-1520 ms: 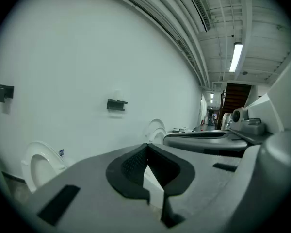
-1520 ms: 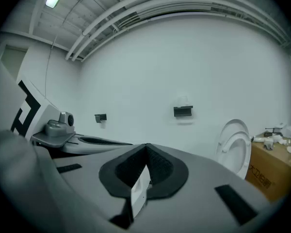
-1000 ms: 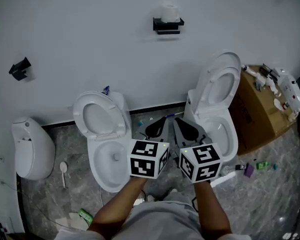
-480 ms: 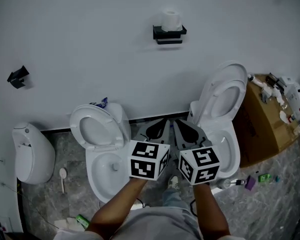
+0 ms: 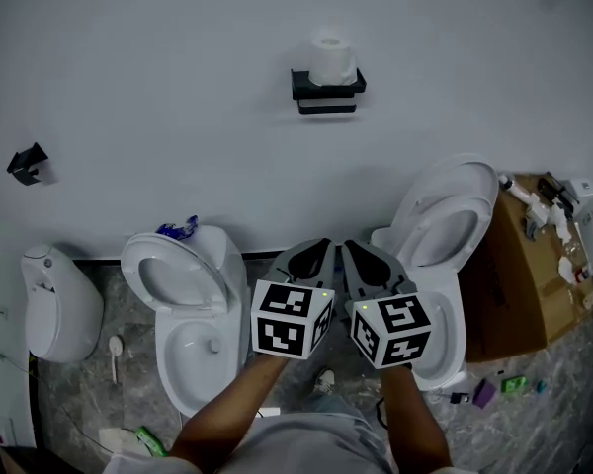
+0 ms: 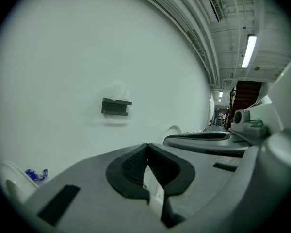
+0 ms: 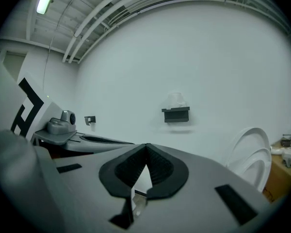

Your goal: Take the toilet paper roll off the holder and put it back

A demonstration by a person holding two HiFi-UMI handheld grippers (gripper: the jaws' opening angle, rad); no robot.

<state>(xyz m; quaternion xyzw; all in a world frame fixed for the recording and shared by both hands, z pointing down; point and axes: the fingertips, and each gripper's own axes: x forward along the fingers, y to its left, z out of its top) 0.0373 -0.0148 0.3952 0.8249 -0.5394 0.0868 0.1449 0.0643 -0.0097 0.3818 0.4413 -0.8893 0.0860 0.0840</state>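
Note:
A white toilet paper roll (image 5: pixel 332 60) stands on a black wall holder (image 5: pixel 327 89) high on the white wall; the roll (image 6: pixel 119 92) and holder (image 6: pixel 116 106) also show in the left gripper view, and the roll (image 7: pixel 175 100) and holder (image 7: pixel 175 114) in the right gripper view. My left gripper (image 5: pixel 314 255) and right gripper (image 5: pixel 358 255) are side by side, well short of the wall, below the holder. Both are shut with their tips together and nothing between them.
Two white toilets with raised lids stand against the wall, the left toilet (image 5: pixel 183 304) and the right toilet (image 5: pixel 450 245). A urinal (image 5: pixel 57 299) is at far left, a cardboard box (image 5: pixel 519 265) with clutter at right. Small litter lies on the grey floor.
The view has tilted up and moved forward: the holder and roll sit lower in the frame and the toilets have slid down. Both grippers stay shut, side by side.

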